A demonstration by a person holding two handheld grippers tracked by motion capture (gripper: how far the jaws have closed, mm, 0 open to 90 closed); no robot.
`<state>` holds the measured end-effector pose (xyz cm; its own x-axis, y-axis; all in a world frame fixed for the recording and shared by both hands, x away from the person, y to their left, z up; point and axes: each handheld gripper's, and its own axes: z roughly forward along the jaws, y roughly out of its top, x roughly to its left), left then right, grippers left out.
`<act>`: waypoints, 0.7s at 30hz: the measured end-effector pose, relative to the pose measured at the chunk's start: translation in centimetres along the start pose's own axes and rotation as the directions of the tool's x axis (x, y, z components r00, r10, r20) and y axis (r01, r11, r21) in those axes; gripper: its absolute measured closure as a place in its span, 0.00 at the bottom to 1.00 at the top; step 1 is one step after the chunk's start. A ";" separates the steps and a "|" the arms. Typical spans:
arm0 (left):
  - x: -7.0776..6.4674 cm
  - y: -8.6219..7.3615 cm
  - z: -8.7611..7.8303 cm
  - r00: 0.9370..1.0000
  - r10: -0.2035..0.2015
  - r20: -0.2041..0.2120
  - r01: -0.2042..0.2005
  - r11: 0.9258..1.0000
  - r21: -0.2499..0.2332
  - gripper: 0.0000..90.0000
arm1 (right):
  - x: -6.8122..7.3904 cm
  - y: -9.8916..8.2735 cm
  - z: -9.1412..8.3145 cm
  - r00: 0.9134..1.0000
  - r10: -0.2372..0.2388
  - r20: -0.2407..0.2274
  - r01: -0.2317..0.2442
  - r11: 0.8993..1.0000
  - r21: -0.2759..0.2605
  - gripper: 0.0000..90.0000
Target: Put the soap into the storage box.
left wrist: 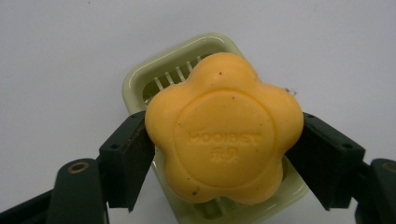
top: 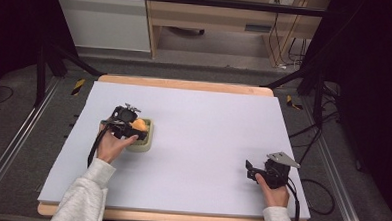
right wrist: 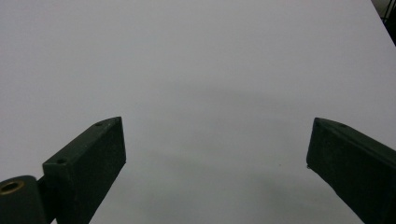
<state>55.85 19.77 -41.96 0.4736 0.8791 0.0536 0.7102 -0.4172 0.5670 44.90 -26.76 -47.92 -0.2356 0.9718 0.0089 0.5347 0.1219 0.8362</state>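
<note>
White table (top: pixel 207 141), wide and bare. My left gripper (left wrist: pixel 219 149) sits over the pale green soap dish (left wrist: pixel 140 79), jaws partly closed, pads pressing both sides of the orange flower-shaped soap (left wrist: pixel 224 130), held just above the dish. My right gripper (right wrist: pixel 217 154) idles wide open, holding nothing, well apart. Risk: lobed, slick soap could twist or squirt out of the pads, miss the dish, or knock it askew.

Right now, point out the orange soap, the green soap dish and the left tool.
orange soap (left wrist: pixel 224 128), left gripper view, embossed centre.
green soap dish (left wrist: pixel 140 77), left gripper view, far rim.
left tool (top: pixel 128 125), high view, between its tips.
</note>
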 end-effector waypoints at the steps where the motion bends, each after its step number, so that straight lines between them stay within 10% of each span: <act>1: 0.0 -0.1 0.1 1.000 0.001 -0.001 -0.001 1.000 0.006 0.28 | 0.0 0.0 0.0 1.000 0.000 0.000 0.000 1.000 0.000 0.06; 21: -0.3 -0.3 1.0 1.000 0.008 -0.001 -0.008 1.000 0.029 0.28 | 0.0 0.0 0.0 1.000 0.002 -0.001 -0.002 1.000 0.003 0.06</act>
<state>56.00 19.44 -42.95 0.4788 0.8759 0.0589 0.7212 -0.4308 0.5425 44.91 -26.74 -47.94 -0.2353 0.9719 0.0109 0.5373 0.1208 0.8347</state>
